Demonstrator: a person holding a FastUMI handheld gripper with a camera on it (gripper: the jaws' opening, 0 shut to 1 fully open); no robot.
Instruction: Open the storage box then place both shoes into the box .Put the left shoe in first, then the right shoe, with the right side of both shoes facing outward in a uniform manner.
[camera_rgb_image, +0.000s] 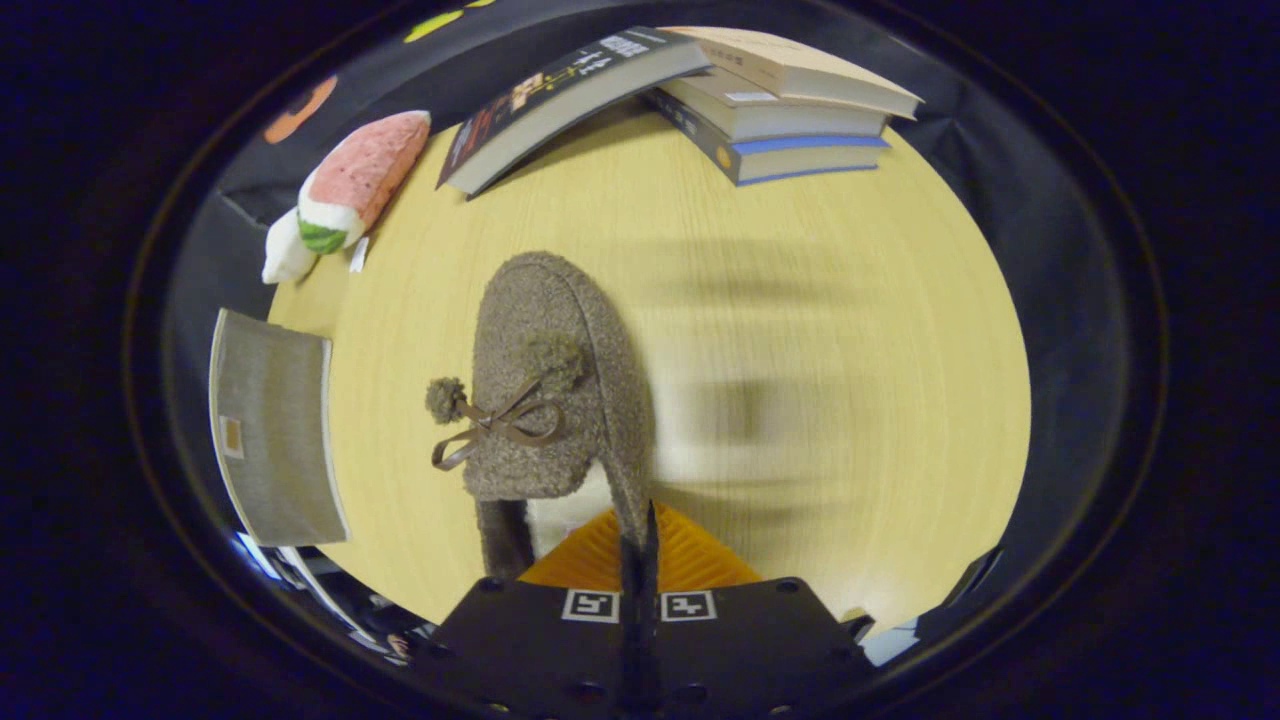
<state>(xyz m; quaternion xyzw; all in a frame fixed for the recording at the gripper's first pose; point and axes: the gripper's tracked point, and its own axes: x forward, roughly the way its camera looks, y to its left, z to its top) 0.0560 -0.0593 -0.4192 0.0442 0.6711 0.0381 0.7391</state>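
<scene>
Gripper (640, 545): fingers pressed close together, clamped on the rim of a brown fuzzy fleece slipper with pom-pom bow (550, 390), held above the pale wooden tabletop (850, 300). Stacked books (760, 110) at the far edge. Pink plush toy (345, 190) at far-left edge. Grey woven box (270, 430) at left edge.
</scene>
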